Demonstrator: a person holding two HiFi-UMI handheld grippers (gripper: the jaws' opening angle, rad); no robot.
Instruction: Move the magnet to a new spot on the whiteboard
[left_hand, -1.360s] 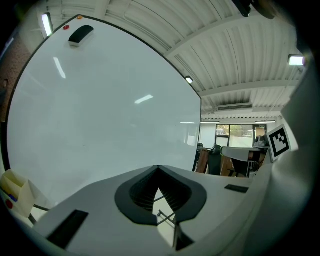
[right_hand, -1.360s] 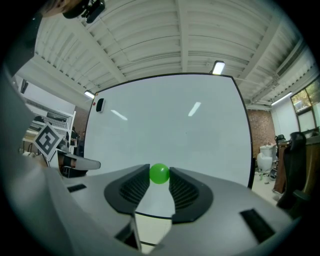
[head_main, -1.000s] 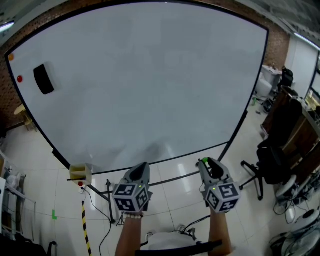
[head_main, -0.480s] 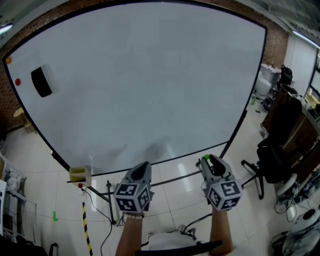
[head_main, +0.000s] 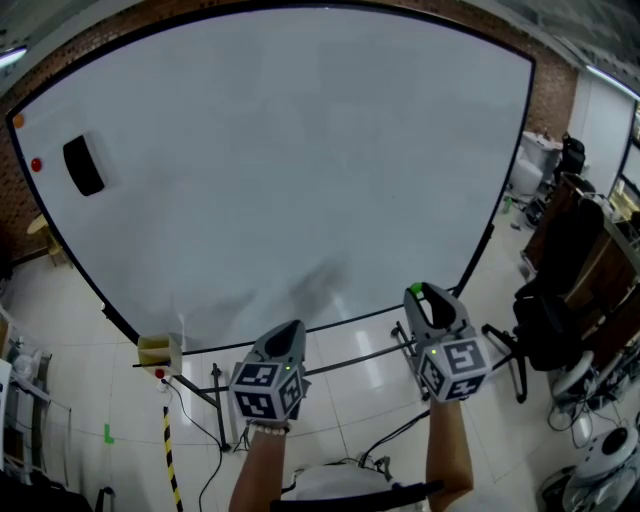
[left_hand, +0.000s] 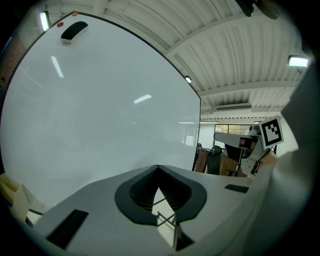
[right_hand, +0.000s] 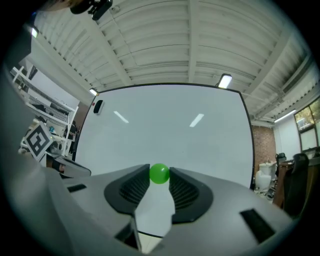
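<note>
Magnet (right_hand: 159, 173): not in the left gripper (left_hand: 158, 167), whose jaws meet empty; the right gripper (right_hand: 159, 176) pinches it at the very tips, off the whiteboard (head_main: 300, 150), near its lower edge. Such a shallow hold, apparently, could slip on contact.

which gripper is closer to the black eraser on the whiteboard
Left. The left gripper sits below and right of the eraser; the right gripper, holding the green magnet, is farther right.
</note>
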